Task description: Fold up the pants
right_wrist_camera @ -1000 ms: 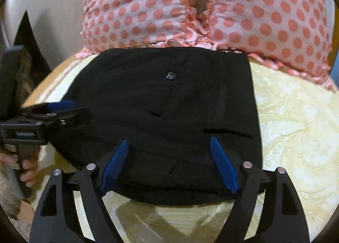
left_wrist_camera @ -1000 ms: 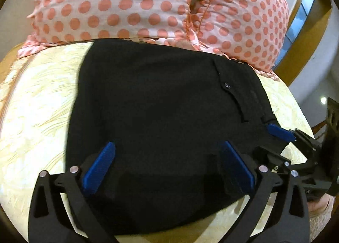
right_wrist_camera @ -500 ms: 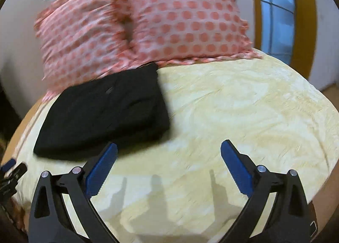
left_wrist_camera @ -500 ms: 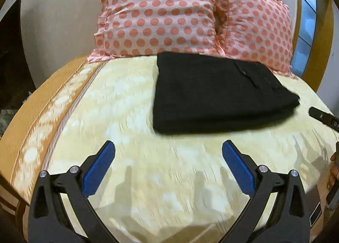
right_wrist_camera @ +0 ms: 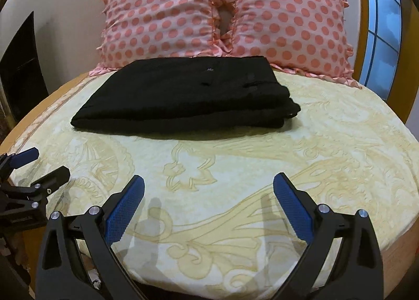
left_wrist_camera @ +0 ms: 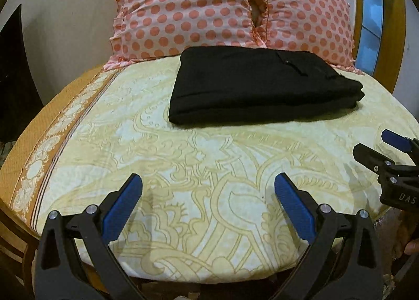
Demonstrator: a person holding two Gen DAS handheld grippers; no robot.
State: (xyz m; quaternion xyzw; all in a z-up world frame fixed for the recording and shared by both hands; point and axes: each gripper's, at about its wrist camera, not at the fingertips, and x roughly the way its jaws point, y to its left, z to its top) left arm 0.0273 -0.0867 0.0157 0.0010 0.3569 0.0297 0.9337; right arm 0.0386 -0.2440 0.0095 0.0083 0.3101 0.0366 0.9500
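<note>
Seemingly folded, the pants (left_wrist_camera: 256, 88) lie at twelve o'clock. Left gripper (left_wrist_camera: 207, 205) and right gripper (right_wrist_camera: 208, 207) are held apart, empty. Loose right-end layers could be snagged.

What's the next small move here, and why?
Probably none on the cloth: keep both grippers back and finish. The pants lie as a compact folded stack on the bed, in front of the pillows. The left gripper and right gripper are open, hold nothing and sit well short of the stack. One layer juts slightly at the stack's right end, a tidy-up at most.
</note>
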